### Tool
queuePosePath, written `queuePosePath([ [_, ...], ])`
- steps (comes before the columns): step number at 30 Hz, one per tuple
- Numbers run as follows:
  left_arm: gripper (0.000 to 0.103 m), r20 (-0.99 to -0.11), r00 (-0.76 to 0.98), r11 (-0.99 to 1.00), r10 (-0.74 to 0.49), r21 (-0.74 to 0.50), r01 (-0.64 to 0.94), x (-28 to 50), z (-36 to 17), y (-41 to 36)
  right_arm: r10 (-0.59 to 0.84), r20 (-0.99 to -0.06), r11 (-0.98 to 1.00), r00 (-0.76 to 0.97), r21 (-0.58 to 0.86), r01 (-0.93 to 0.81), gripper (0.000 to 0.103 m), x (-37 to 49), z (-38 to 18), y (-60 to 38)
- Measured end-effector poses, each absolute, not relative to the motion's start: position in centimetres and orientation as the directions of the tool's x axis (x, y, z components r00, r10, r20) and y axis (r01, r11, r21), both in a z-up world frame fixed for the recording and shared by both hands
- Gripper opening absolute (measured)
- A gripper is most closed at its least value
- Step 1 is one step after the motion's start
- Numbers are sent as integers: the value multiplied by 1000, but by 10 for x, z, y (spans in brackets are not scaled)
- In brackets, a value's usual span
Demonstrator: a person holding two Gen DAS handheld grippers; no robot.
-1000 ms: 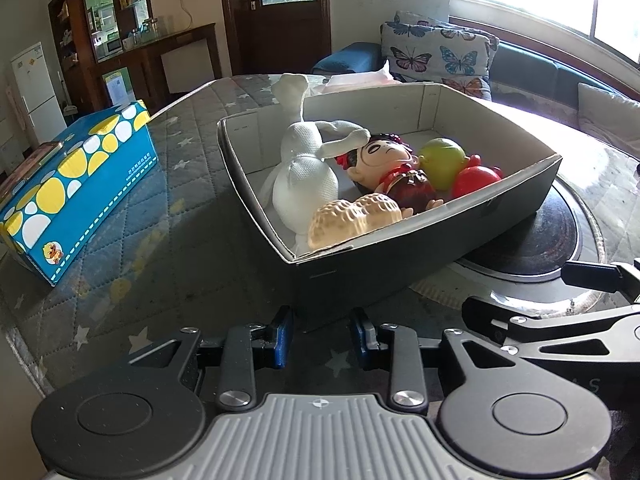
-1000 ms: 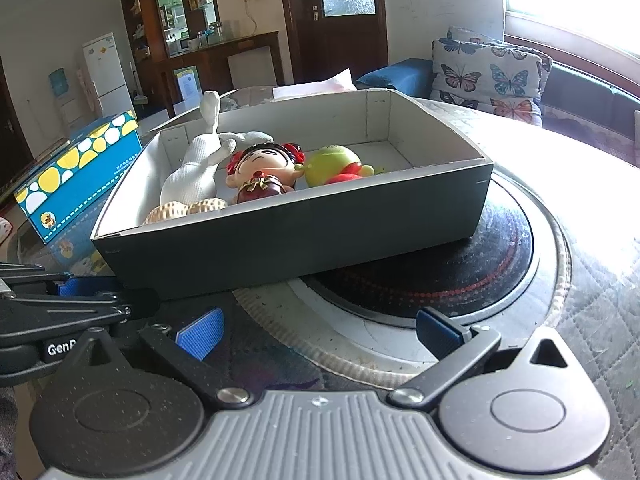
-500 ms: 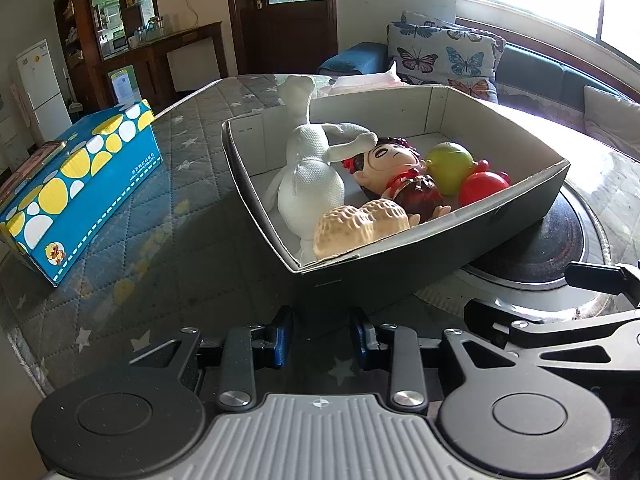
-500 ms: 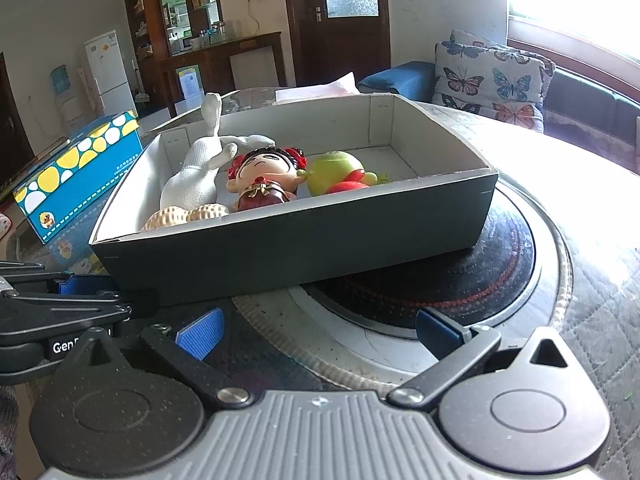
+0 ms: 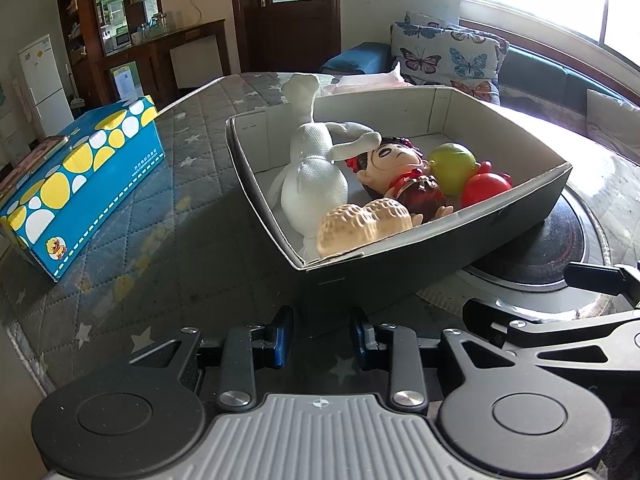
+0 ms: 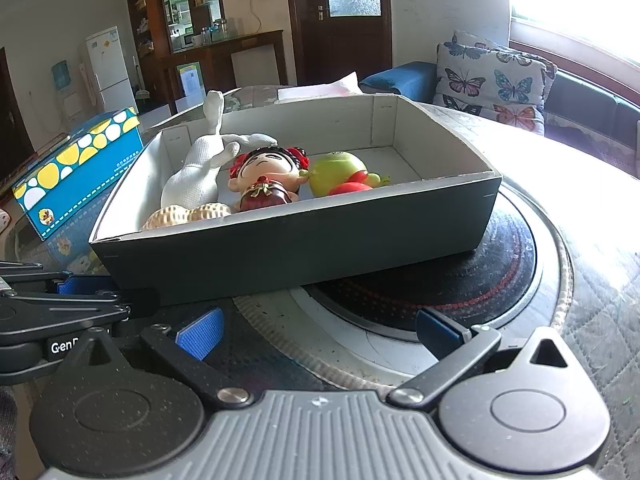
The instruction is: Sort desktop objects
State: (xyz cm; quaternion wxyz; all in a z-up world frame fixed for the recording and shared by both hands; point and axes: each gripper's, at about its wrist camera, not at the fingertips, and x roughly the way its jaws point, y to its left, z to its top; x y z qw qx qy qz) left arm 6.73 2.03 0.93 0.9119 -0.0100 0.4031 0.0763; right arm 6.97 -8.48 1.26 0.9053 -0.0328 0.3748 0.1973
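Jaws of left gripper point(image 5: 321, 338) closing on air, nothing between blue ribbed pads, hovering just short of box point(image 5: 400, 264) corner; right gripper point(image 6: 316, 330) gaping wide, empty. Sorting looking nearly done: knitted white plush point(image 5: 312, 188), glossy hard doll point(image 5: 404, 172), bumpy tan peanut toy point(image 5: 360, 226), smooth green fruit point(image 5: 452, 164) and red fruit point(image 5: 482, 190) all lying inside matte dark cardboard box. Leaving only printed blue tissue carton point(image 5: 80, 176) outside, on quilted cloth.

The worktop point(image 5: 172, 216) is round, covered by a grey quilted cloth with pale stars under a glossy sheet. A dark cooking plate point(image 6: 508, 264) is sunk in its middle. The open dark box point(image 5: 440, 248) (pale inside) partly overlaps that plate; a blue spotted carton point(image 5: 80, 184) lies well apart.
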Motion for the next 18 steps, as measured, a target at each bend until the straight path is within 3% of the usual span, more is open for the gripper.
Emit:
queuePosePath([
  [18,32,-723,679,989,126,35,-147,61,13,20,338,-684,919,646,92,-384,103,66,17,-87],
])
